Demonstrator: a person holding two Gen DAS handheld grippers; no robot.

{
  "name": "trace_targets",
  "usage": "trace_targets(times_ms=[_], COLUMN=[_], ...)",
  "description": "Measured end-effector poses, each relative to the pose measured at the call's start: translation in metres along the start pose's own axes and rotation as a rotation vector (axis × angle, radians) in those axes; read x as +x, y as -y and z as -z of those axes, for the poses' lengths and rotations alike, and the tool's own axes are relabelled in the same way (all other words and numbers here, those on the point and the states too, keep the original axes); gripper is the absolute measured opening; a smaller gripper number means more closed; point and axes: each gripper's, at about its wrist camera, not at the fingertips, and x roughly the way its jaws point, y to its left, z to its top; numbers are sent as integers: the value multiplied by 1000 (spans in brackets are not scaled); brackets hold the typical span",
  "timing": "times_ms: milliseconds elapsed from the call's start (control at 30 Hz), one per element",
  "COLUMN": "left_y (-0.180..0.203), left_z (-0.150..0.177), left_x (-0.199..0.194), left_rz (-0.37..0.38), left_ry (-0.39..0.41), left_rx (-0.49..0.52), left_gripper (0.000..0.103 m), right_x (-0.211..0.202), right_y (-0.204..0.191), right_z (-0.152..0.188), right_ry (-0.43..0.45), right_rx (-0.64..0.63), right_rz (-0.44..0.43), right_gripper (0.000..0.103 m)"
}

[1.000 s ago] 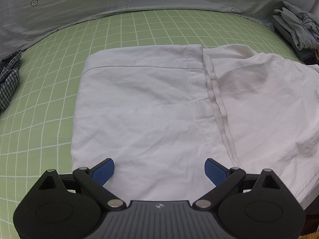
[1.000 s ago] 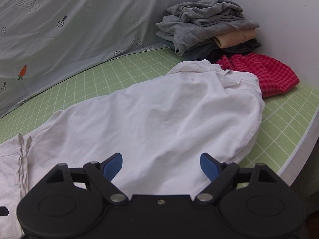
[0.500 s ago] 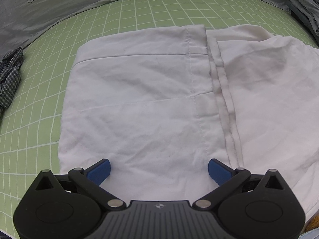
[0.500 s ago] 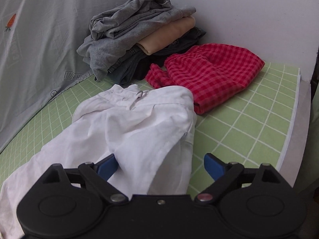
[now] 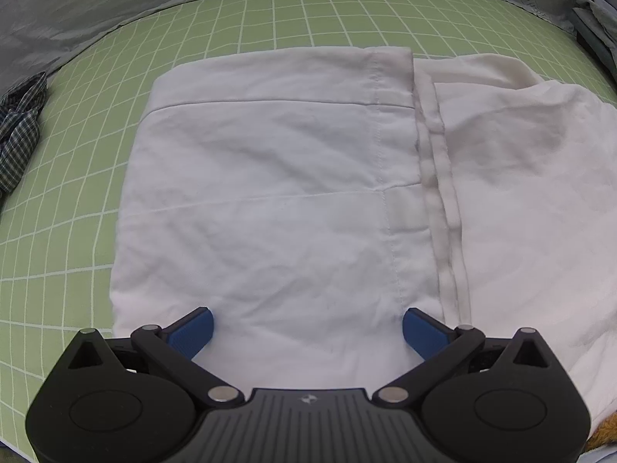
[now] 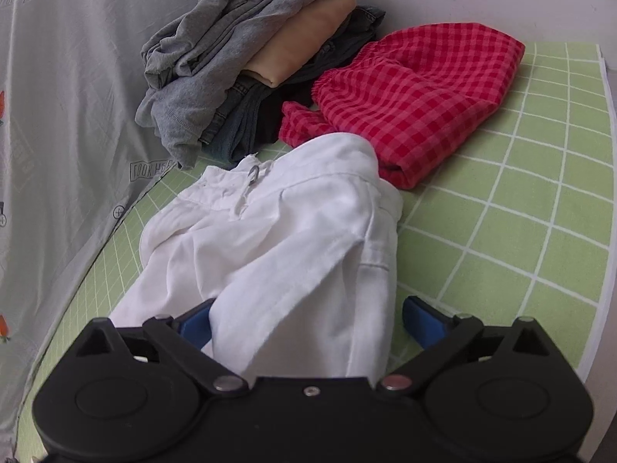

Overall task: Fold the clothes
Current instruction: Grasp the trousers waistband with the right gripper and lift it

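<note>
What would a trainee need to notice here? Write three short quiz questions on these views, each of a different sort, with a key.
1. True or false: the left gripper is shut on the white trousers.
2. Which garment touches the trousers' waistband? A red checked garment B grey top
3. Fill in: the mat is ____ with a white grid.

Key: 1 false; 2 A; 3 green

The left gripper [image 5: 307,328] hung over the white trousers [image 5: 277,200], blue fingers [image 5: 191,331] spread wide, cloth below and ahead of them. Beyond the fingers lay the green grid mat [image 5: 77,162]; far left, a checked garment [image 5: 19,142].
</note>
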Motion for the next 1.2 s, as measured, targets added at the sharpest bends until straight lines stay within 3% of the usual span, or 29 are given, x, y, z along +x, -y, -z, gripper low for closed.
trace_targets(times_ms=[167, 233, 333, 533, 767, 1033, 1200], left_y=[-2, -2, -2, -6, -5, -12, -13], left_z=[1, 2, 2, 2, -2, -12, -18], left_x=[0, -1, 0, 2, 7, 13, 16], left_rz=[0, 2, 8, 19, 37, 48, 51], left_ry=[11, 16, 19, 4, 6, 7, 10], left_rx=[-1, 0, -2, -9, 0, 25, 35], left_gripper=[103, 103, 103, 103, 103, 103, 103], right_x=[0, -4, -16, -54, -92, -114, -116], right_y=[1, 0, -4, -47, -99, -147, -170], right_z=[-4, -4, -4, 4, 24, 58, 89], right_ry=[-11, -7, 15, 107, 167, 138, 66], right_rx=[55, 48, 5, -211, -343, -449, -577], right_rz=[-1, 1, 1, 16, -85, -259, -339], right_gripper=[56, 34, 19, 15, 14, 14, 14])
